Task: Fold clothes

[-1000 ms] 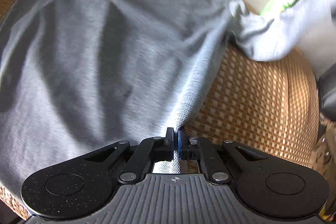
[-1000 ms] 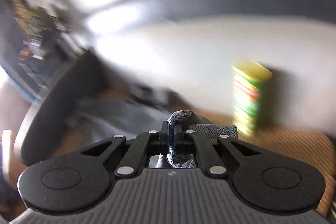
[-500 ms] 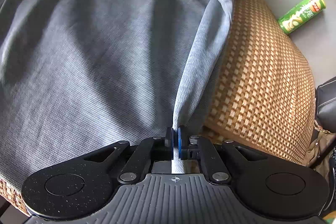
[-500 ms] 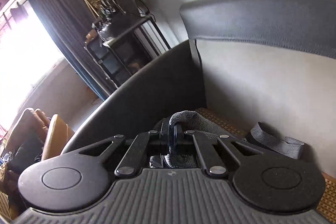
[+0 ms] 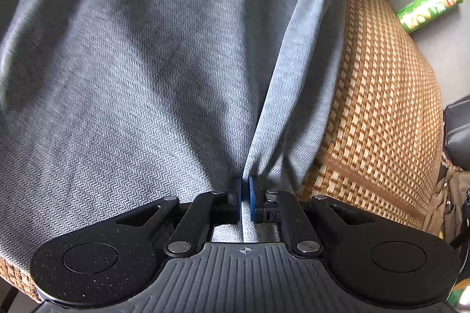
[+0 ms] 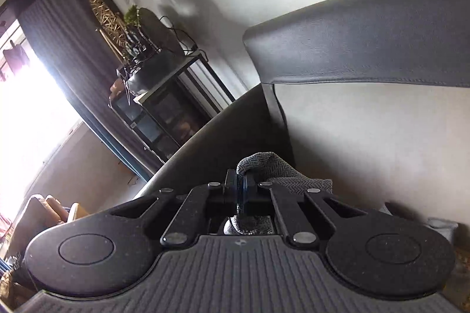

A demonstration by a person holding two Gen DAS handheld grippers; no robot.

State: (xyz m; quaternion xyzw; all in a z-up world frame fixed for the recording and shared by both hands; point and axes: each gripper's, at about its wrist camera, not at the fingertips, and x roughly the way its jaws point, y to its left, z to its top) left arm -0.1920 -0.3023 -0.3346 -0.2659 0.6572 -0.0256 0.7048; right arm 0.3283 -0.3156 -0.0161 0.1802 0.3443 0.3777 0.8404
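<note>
Your left black plastic two-finger gripper (image 5: 245, 195), blue pads, silver round screws, ridged grey top with small cross mark, your right black plastic two-finger gripper (image 6: 240, 191) just the same

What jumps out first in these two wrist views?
In the left wrist view, a grey herringbone garment is draped over a woven rattan mat; the left gripper has a fold of it between its jaws, which are opening. A green snack can lies at upper right. In the right wrist view, the right gripper pinches the same fabric, with a dark chair back behind.
</note>
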